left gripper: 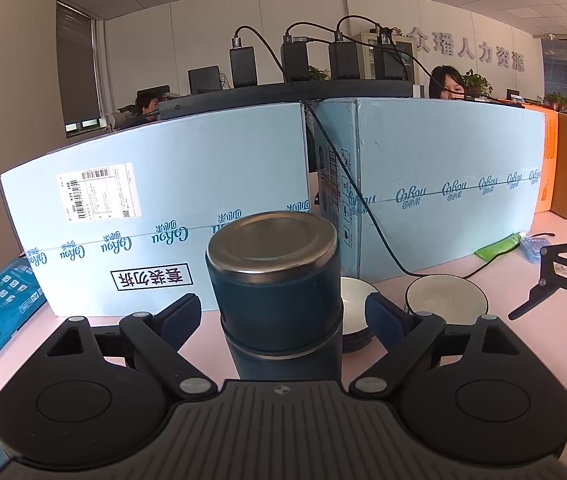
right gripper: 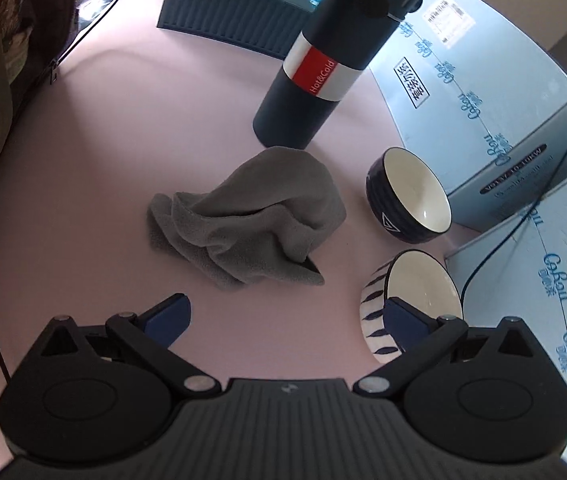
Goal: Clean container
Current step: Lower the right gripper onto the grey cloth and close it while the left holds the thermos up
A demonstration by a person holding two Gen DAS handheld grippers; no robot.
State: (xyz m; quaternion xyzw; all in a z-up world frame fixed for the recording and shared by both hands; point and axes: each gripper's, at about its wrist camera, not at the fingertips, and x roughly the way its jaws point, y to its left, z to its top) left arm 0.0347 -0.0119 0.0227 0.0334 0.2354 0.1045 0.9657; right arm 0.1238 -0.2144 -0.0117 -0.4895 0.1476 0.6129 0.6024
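In the left wrist view, the left gripper (left gripper: 281,316) is pointing slightly downward across the pink table (left gripper: 483,352), its jaws standing wide. The dark blue flask (left gripper: 277,292) is standing upright at centre frame between the two blue pads, with a visible gap on each side, so neither pad is pressing on it. Its steel lid is closed. Behind it, right of centre, two bowls (left gripper: 445,294) are sitting on the table, both showing bare white insides. Pale blue cartons (left gripper: 171,204) are filling the middle of the frame.

In the right wrist view, the right gripper (right gripper: 285,316) is tilting steeply down toward the table, jaws spread wide with nothing between them. The grey cloth (right gripper: 243,220) is lying crumpled at centre frame, just above the open pads and apart from them. The flask (right gripper: 311,80), with a red and white band, is standing in the upper middle. A dark bowl (right gripper: 407,196) and a striped bowl (right gripper: 407,304) are sitting at right, both empty; the striped one is showing behind the right-hand pad.
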